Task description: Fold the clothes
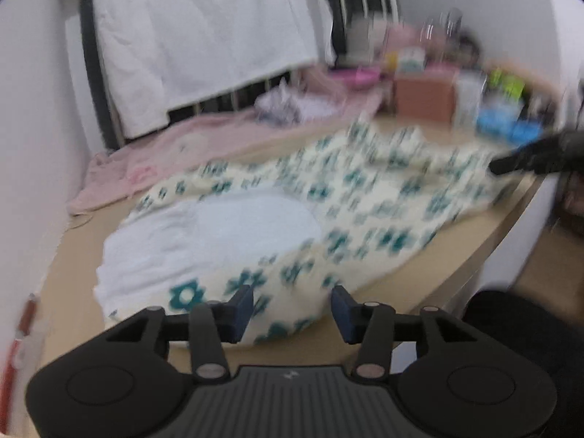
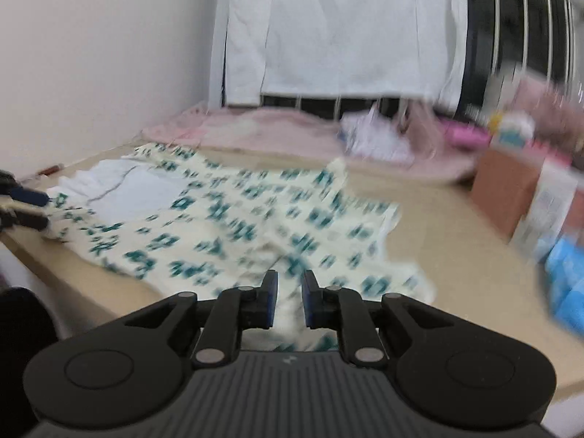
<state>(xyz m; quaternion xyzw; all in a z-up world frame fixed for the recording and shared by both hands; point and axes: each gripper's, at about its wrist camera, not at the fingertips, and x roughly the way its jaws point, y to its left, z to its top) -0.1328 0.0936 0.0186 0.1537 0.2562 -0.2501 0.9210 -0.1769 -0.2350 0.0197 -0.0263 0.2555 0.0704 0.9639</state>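
Note:
A cream garment with teal flower print (image 1: 365,200) lies spread on the tan table, its white lining (image 1: 219,233) turned up at one end. My left gripper (image 1: 292,303) is open, its jaws wide apart just over the garment's near edge. In the right wrist view the garment (image 2: 237,219) lies across the table. My right gripper (image 2: 290,292) is open with a narrow gap, over the garment's near hem; no cloth shows between the pads. The right gripper also shows at the right edge of the left wrist view (image 1: 529,160), and the left one at the left edge of the right wrist view (image 2: 25,208). Both views are blurred.
A pink cloth (image 1: 164,160) lies at the back by the wall. A brown box (image 2: 503,189), blue packs (image 2: 565,273) and other clutter stand at the table's far side. White cloth (image 2: 346,29) hangs over a railing. The table edge (image 1: 492,237) runs near me.

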